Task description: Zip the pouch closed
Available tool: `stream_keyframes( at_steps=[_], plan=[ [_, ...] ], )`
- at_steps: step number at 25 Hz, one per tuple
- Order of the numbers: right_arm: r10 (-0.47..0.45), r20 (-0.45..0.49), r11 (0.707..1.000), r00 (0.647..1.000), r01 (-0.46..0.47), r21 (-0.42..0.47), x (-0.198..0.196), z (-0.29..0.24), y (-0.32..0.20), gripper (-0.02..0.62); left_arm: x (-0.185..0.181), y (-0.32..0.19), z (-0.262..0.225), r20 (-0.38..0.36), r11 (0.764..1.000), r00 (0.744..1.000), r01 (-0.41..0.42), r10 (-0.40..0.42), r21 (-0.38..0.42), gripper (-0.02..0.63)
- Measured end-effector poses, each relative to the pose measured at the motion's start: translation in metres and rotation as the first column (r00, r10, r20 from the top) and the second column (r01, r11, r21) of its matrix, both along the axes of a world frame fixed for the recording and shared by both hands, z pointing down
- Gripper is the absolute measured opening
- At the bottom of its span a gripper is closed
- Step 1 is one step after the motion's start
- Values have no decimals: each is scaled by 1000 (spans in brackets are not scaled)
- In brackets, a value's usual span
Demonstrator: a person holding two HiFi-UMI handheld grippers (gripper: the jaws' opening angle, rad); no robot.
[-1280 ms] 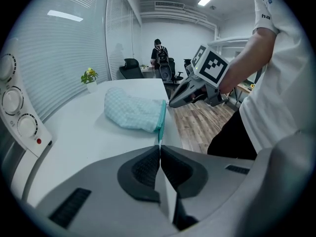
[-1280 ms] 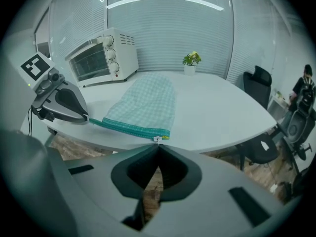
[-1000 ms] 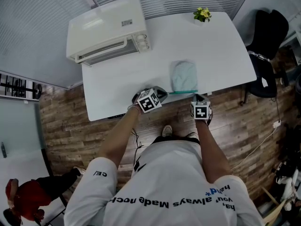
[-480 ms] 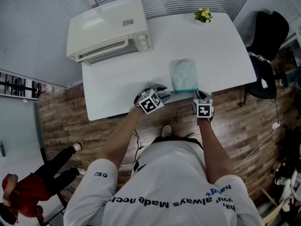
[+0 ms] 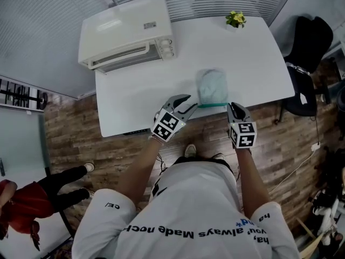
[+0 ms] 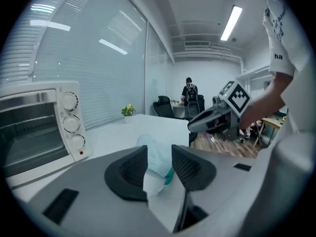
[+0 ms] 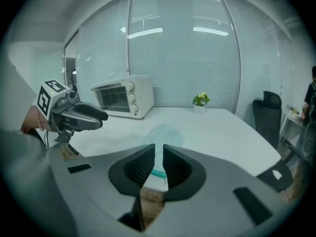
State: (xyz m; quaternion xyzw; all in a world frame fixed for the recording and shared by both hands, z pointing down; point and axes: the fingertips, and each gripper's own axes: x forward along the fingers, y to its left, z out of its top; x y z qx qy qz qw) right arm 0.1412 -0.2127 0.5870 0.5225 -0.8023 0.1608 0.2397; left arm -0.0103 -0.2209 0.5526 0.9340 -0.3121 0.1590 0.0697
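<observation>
Pouch (image 5: 212, 88) lay at the worktop's (image 5: 135, 101) near edge, untouched. Left hand-held gripper (image 5: 188, 103) hung just beside it, jaws just opened wide, empty. Right hand-held gripper (image 5: 233, 108) sat opposite, jaws just narrowing, slightly parted, empty.

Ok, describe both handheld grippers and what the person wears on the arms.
The left gripper and right gripper match: grey curved bodies, black ribbed pads, each carrying a white cube with black square markers. The person wears a white short-sleeved T-shirt with dark lettering.
</observation>
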Motion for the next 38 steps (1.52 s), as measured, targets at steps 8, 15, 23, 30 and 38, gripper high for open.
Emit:
stream_keyframes(
  at_steps=[8, 15, 23, 30, 38],
  plan=[
    [-124, 127, 979, 984, 101, 175, -20, -121, 35, 35, -4, 30, -103, -226, 990, 966, 136, -125, 33, 94],
    [-187, 199, 954, 962, 129, 272, -29, -200, 66, 26, -2, 61, -181, -344, 974, 924, 207, -164, 92, 55],
    [-231, 216, 925, 949, 145, 351, -35, -255, 109, 11, -7, 96, -238, -400, 947, 896, 277, -194, 162, 44],
    [-223, 184, 916, 957, 141, 376, -38, -266, 127, 8, 0, 111, -236, -378, 946, 904, 278, -199, 165, 44],
    [-215, 170, 916, 962, 138, 377, -39, -267, 129, 8, -7, 112, -238, -363, 940, 907, 293, -216, 174, 44]
  ],
)
